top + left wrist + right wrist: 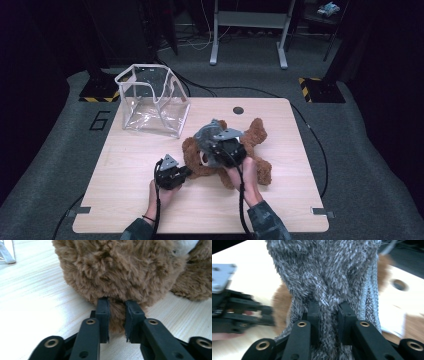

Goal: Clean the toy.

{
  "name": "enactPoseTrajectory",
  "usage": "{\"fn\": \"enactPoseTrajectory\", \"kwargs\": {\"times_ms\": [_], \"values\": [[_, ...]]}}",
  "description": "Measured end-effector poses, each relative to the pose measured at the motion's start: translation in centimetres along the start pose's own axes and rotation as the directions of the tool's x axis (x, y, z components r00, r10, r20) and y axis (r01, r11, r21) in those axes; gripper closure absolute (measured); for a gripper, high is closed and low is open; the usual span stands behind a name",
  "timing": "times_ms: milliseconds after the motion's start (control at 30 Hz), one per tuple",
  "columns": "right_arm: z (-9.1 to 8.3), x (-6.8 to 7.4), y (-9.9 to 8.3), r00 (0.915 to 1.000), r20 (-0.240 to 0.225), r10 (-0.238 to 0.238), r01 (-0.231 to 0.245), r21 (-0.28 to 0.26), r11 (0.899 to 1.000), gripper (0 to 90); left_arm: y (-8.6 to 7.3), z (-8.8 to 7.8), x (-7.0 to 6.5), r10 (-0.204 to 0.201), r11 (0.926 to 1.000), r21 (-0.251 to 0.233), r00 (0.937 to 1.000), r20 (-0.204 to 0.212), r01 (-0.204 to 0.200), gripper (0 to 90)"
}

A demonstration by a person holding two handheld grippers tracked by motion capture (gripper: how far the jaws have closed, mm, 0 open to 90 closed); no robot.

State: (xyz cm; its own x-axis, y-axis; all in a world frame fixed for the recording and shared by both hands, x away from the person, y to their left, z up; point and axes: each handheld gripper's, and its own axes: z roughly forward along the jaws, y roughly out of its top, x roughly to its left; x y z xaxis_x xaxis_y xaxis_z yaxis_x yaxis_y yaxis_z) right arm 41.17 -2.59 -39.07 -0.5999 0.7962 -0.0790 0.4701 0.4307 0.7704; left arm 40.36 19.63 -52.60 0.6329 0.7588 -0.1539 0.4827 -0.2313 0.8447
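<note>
Currently brown teddy bear laid mid-table, long axis toward far right corner. Left gripper clamped on fur at near-left end; right gripper clamped on grey knit garment, held above bear.

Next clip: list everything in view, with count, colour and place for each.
Teddy bear: one, brown, lying right of the table's centre.
Knit garment: one, grey, on the bear, pinched by the right gripper.
Clear bag: one, transparent with white trim, open, at the far left corner.
Table: one, light wood.
Left gripper: black, shut on the bear's fur.
Right gripper: black, shut on the garment.
Hands: two, at the near edge.
</note>
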Motion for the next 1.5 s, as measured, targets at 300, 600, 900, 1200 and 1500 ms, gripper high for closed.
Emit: {"fn": "enactPoseTrajectory", "kwargs": {"times_ms": [300, 600, 900, 1200, 1500], "values": [[4.3, -1.8, 0.7, 0.9965, 0.079, 0.029, -0.038, 0.113, 0.993, 75.5, 0.1, -0.2, 0.8, -0.042, 0.9987, -0.028, 0.9983, 0.04, 0.043, 81.8], [3.4, 2.9, 2.9, 0.9973, -0.004, -0.073, 0.073, 0.096, 0.993, 75.4, 0.1, -0.2, 1.2, -0.073, 0.9963, -0.04, 0.9949, 0.07, 0.076, 82.1], [4.7, 0.5, 2.4, 0.9969, 0.076, -0.02, 0.014, 0.084, 0.996, 75.3, -0.1, -0.2, 1.3, -0.097, 0.9953, 0.003, 0.9923, 0.077, 0.097, 68.6], [3.4, 4.0, -0.2, 0.9992, -0.021, -0.034, 0.036, 0.064, 0.997, 75.3, 0.1, 0.0, 1.6, -0.103, 0.9945, 0.028, 0.9907, 0.089, 0.101, 83.1], [1.1, 4.1, -3.9, 0.9999, -0.013, -0.011, 0.011, 0.0, 1.0, 75.4, 0.0, -0.1, 1.7, -0.117, 0.993, -0.002, 0.9883, 0.098, 0.118, 83.6]]}}
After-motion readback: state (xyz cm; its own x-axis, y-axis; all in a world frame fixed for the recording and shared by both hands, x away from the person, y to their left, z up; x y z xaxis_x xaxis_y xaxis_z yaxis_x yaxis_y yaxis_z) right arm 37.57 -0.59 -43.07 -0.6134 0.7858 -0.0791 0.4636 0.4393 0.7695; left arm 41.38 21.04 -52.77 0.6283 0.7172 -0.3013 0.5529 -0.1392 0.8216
